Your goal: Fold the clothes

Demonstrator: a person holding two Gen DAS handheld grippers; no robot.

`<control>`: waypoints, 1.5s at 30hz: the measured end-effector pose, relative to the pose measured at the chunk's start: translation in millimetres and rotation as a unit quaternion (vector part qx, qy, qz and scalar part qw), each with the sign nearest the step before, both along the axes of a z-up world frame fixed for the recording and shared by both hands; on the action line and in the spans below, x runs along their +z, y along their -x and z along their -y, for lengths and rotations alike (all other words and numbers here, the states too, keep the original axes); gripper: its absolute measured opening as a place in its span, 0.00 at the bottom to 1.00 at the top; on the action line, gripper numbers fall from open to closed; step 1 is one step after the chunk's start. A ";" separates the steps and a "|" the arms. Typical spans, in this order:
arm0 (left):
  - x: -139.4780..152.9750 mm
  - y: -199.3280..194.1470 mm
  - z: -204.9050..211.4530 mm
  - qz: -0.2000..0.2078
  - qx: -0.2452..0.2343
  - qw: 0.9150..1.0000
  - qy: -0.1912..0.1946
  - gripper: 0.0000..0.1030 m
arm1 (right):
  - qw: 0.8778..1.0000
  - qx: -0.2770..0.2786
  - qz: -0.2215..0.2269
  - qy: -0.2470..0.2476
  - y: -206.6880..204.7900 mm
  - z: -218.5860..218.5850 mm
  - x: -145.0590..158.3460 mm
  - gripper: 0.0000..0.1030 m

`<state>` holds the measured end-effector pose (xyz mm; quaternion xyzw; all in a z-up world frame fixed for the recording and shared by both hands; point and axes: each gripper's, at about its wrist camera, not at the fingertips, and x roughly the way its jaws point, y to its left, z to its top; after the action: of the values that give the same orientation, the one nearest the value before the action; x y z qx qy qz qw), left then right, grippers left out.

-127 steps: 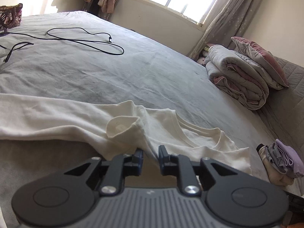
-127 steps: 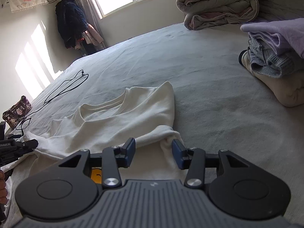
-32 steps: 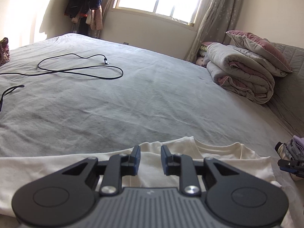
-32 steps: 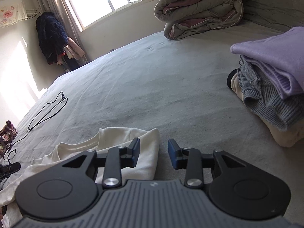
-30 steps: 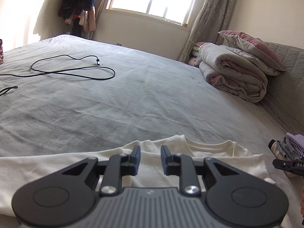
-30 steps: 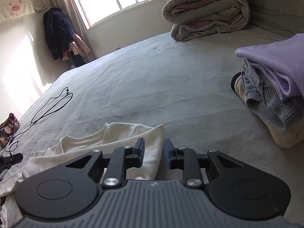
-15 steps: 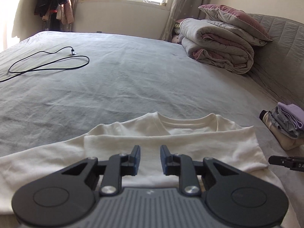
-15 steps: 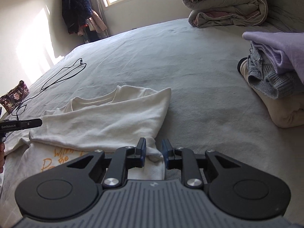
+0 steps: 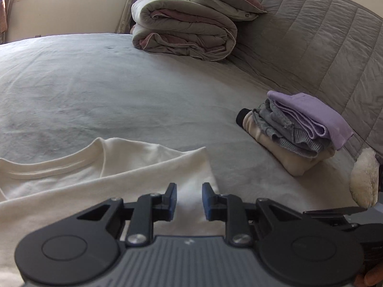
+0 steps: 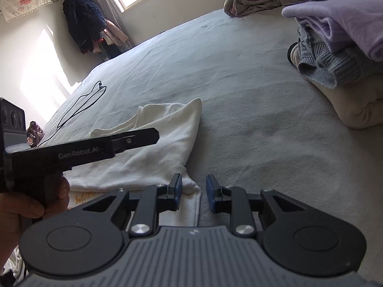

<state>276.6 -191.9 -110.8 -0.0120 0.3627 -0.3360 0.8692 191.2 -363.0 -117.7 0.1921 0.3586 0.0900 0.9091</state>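
A cream long-sleeve shirt lies flat on the grey bed, with one sleeve folded across its chest below the neckline. It also shows in the right wrist view, where orange print peeks out near its lower edge. My left gripper is open and empty, just above the folded sleeve's right end. My right gripper is open and empty at the shirt's right edge, with the cloth corner lying between its fingers. The left gripper's body crosses the right wrist view over the shirt.
A stack of folded clothes with a lilac top sits on the right, near the quilted headboard. A rolled duvet with a pillow lies at the back. A black cable and a patterned bag lie far left.
Both grippers have opened a little and let go of the sleeve, which now lies folded across the chest. The left gripper has swung right, close to the right gripper.
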 end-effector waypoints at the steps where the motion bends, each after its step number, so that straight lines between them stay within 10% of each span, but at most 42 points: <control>1: -4.9 -0.8 5.7 -0.002 0.004 1.000 -0.009 0.21 | 1.000 -0.001 0.000 0.004 0.8 1.3 0.9 0.26; 16: 20.3 36.3 -88.8 0.017 0.097 0.994 -0.038 0.29 | 1.000 0.010 0.024 -0.001 -2.4 -13.8 16.5 0.32; 21: 16.6 18.8 -142.0 -0.034 0.195 0.973 -0.119 0.33 | 0.999 0.013 -0.026 0.020 -25.2 -25.5 8.8 0.38; 25: 23.6 10.5 -174.2 -0.079 0.249 0.959 -0.110 0.68 | 0.997 0.009 -0.068 0.046 -40.3 -34.9 10.7 0.47; 45: 45.5 93.1 -281.6 -0.139 0.315 0.937 -0.056 0.82 | 0.992 -0.015 -0.099 0.079 18.6 -81.4 43.4 0.73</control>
<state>183.5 89.7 -65.3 -0.1233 0.4759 -0.0186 0.8706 172.6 -281.6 -74.3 0.1329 0.4499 0.0281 0.8827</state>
